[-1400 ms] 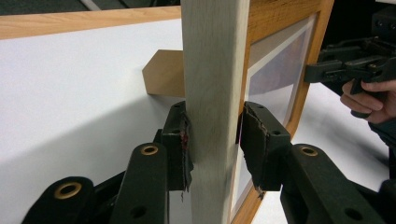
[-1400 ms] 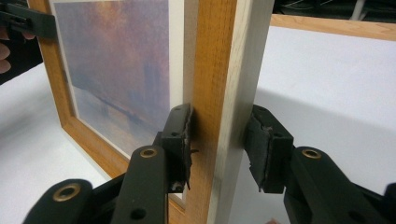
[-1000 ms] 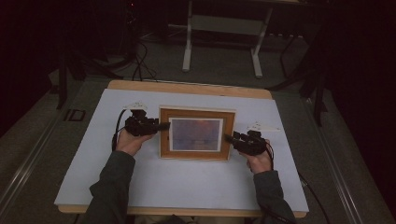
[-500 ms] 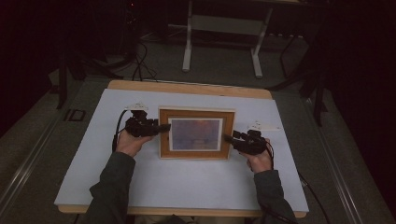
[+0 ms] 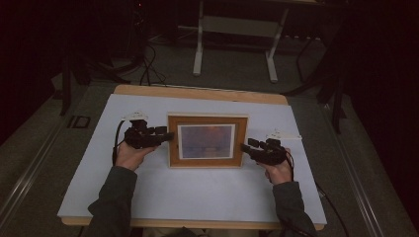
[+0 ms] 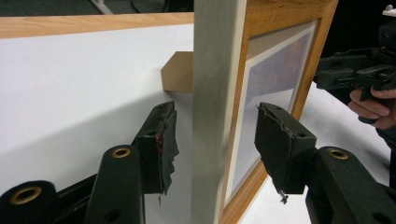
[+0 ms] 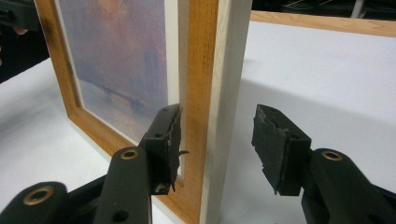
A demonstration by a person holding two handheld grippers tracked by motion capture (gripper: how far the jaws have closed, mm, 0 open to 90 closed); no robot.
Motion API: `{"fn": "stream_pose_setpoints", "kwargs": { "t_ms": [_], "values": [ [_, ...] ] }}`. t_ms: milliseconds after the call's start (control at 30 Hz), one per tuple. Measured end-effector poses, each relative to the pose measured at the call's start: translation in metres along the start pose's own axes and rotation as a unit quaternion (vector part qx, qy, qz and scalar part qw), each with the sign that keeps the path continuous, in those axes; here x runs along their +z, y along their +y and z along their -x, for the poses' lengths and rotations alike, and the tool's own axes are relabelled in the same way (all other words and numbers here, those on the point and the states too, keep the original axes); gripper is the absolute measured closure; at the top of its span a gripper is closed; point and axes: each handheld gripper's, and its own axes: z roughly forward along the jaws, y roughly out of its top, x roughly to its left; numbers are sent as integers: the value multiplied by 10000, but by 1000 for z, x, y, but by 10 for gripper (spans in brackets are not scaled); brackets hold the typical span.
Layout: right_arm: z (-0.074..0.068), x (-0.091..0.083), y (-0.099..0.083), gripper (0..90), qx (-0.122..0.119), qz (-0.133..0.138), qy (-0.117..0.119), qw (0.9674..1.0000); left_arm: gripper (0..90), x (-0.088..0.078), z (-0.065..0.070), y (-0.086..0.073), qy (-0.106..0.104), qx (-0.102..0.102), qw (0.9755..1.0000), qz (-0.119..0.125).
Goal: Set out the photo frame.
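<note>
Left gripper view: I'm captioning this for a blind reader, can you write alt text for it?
A wooden picture frame stands upright on a white table, its pale edge between the left tool's two black jaws, which have just been opening and stand clear of it. The right tool, in a hand, waits at the frame's far side.

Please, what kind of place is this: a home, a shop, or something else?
Probably a lab or studio set up for recording, not a home. A white-topped table stands alone in a dark room, cables run over the grey floor, and a metal stand waits behind. A framed picture is the one thing on the table.
</note>
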Motion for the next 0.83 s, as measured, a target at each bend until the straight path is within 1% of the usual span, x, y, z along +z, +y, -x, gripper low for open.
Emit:
{"fn": "stream_pose_setpoints", "kwargs": {
  "t_ms": [233,267,333,400,467,500,567,633,700,733,767,800,833],
  "values": [
    [-1,-4,-5,511,-20,-39,-5,10000,514,-17,2,-13,148,37,9999,-13],
    [0,-5,-6,511,-25,-41,-10,10000,514,-19,2,-15,175,24,9998,15],
    [0,-7,-7,513,-41,-70,-33,10000,515,-23,3,-19,279,24,9996,46],
    [0,-10,-9,516,-57,-98,-56,9999,521,-27,6,-22,397,75,9992,37],
    [1,-12,-11,520,-57,-78,-76,9999,521,-29,9,-26,460,115,9988,78],
    [0,-14,-12,521,-36,-74,-76,9999,521,-31,10,-28,517,162,9985,91],
    [0,-16,-14,523,-54,-100,-122,9999,522,-33,13,-33,574,182,9981,106],
    [1,-18,-16,524,-65,-157,-178,9997,522,-34,14,-38,704,228,9972,94],
    [2,-20,-19,525,-6,-174,-219,9996,522,-36,15,-44,784,218,9966,135],
    [2,-20,-19,525,-6,-174,-219,9996,522,-36,15,-44,784,218,9966,135],
    [3,-21,-20,525,11,-203,-256,9995,522,-37,15,-51,906,206,9955,177],
    [5,-22,-23,525,18,-232,-319,9992,521,-37,14,-55,933,158,9953,200],
    [6,-23,-25,525,50,-246,-352,9991,522,-38,13,-59,1020,139,9946,150]
  ]
}}
